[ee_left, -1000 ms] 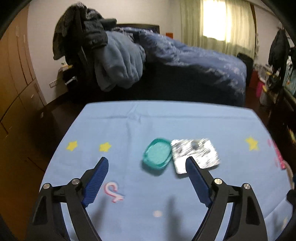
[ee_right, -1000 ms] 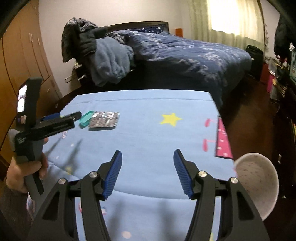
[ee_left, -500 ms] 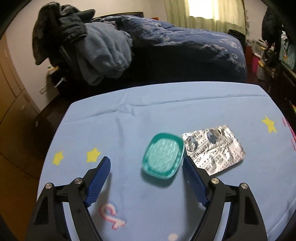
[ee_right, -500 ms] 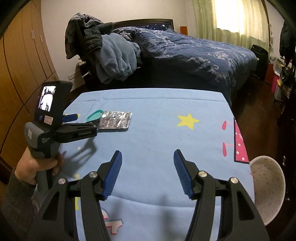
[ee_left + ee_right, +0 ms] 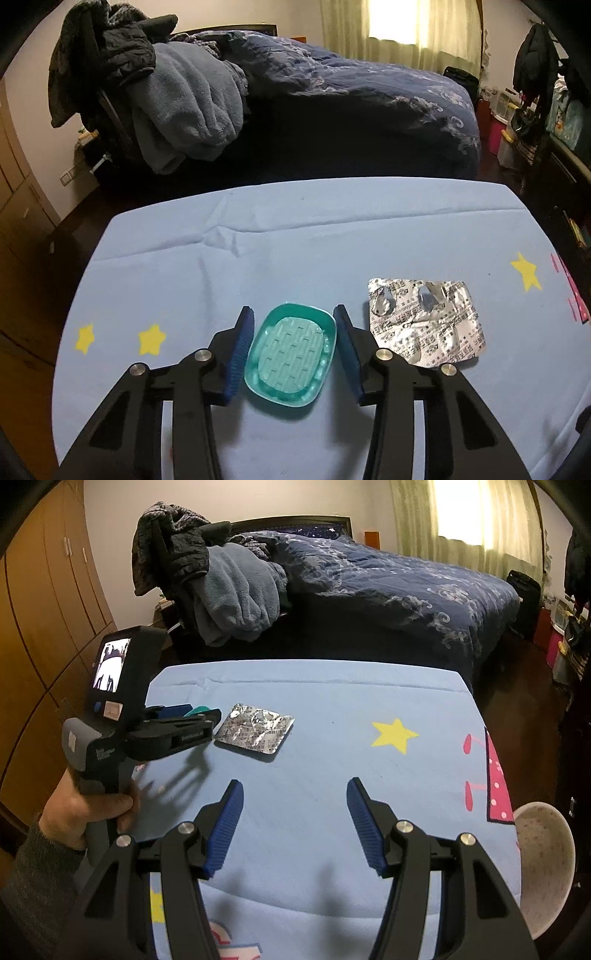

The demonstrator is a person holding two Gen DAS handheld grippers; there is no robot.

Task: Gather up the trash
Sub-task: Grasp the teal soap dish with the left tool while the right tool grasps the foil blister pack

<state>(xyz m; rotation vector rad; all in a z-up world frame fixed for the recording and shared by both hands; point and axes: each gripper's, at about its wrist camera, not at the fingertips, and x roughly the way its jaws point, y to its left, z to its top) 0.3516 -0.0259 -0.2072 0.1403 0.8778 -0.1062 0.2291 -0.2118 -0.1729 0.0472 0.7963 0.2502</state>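
Observation:
A teal plastic tray (image 5: 291,354) lies flat on the light blue cloth (image 5: 295,240), between the blue pads of my left gripper (image 5: 292,309). Its jaws are closing, and the pads meet the tray's two long sides. A crumpled silver blister pack (image 5: 424,325) lies just right of the tray, outside the jaws. From the right wrist view, the left gripper (image 5: 192,710) is held by a hand (image 5: 85,812) at the table's left, the blister pack (image 5: 255,729) beside it. My right gripper (image 5: 293,786) hangs open over bare cloth near the front, holding nothing.
A white speckled container (image 5: 543,856) stands off the table's right edge. Behind the table is a bed with a dark blue quilt (image 5: 388,576) and a heap of clothes (image 5: 229,590). Wooden wardrobes (image 5: 44,609) line the left wall.
The left gripper moved forward and down until the teal tray lay between its pads, and its jaws narrowed onto the tray. The right gripper drifted sideways, still open.

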